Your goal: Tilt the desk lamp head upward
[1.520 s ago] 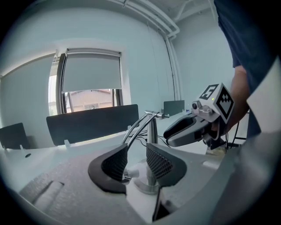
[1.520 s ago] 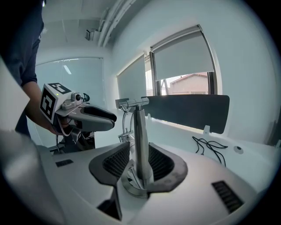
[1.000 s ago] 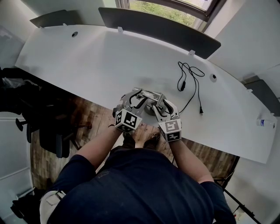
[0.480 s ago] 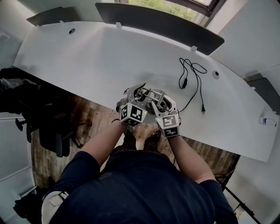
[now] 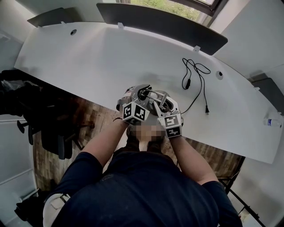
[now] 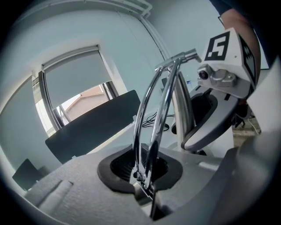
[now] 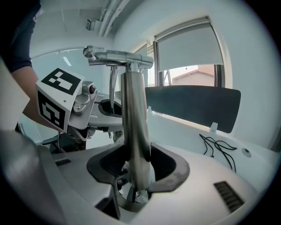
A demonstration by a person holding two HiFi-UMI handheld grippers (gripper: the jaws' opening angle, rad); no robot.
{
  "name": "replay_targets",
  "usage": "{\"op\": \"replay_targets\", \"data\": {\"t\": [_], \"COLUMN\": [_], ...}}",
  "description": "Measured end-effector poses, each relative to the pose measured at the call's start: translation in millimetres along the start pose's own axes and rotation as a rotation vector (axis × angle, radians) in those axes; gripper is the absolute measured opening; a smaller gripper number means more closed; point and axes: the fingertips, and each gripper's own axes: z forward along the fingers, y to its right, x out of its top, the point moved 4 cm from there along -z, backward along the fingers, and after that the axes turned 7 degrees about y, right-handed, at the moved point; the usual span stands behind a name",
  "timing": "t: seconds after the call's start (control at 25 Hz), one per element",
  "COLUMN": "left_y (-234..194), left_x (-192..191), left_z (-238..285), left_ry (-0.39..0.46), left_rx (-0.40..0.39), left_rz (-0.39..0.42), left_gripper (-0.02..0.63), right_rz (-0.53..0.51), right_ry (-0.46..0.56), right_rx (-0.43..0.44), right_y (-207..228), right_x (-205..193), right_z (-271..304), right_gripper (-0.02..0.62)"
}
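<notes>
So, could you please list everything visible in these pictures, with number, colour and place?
desk: one, white, across the middle
divider panels: two, dark grey, along the desk's far edge
window: one, behind the panels
cable: one, black, loose on the desk at the right
small item: one, white, at the desk's right end; too small to name
desk lamp: one, chrome, at the desk's near edge
chair: one, black, on the wooden floor at the left
person: one, dark blue shirt, in front of the desk
left tongs: grey, have just been closing, now on the lamp's thin rods
right tongs: grey, have just been closing, now on the lamp's thick post
</notes>
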Motion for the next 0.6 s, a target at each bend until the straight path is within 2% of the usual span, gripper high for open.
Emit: {"op": "replay_targets", "data": {"t": [0.24,0.48,0.6], "left_y": [-2.9,-14.9,-26.9], "left_x": [1.5,6.2,14.6], "left_z": [-2.0,-9.8,-18.8], "left_ry": [-0.034,-0.064,-0.075], "left_rx": [-0.016,0.005,0.024], "left_rz": [0.065,0.126,0.188], "left_gripper": [0.043,0.043,0.043], "right_rz": [0.030,0.043,0.047], "right_ry": [0.001,-0.006,-0.004], "right_rx": [-0.032,-0.050,-0.054], "right_y": [0.4,-0.1,-0.4], "right_x": [-1.3,-1.1,-0.6], "right_z": [-1.2,-1.5,-2.3], "right_gripper": [0.173,0.172,0.172]}}
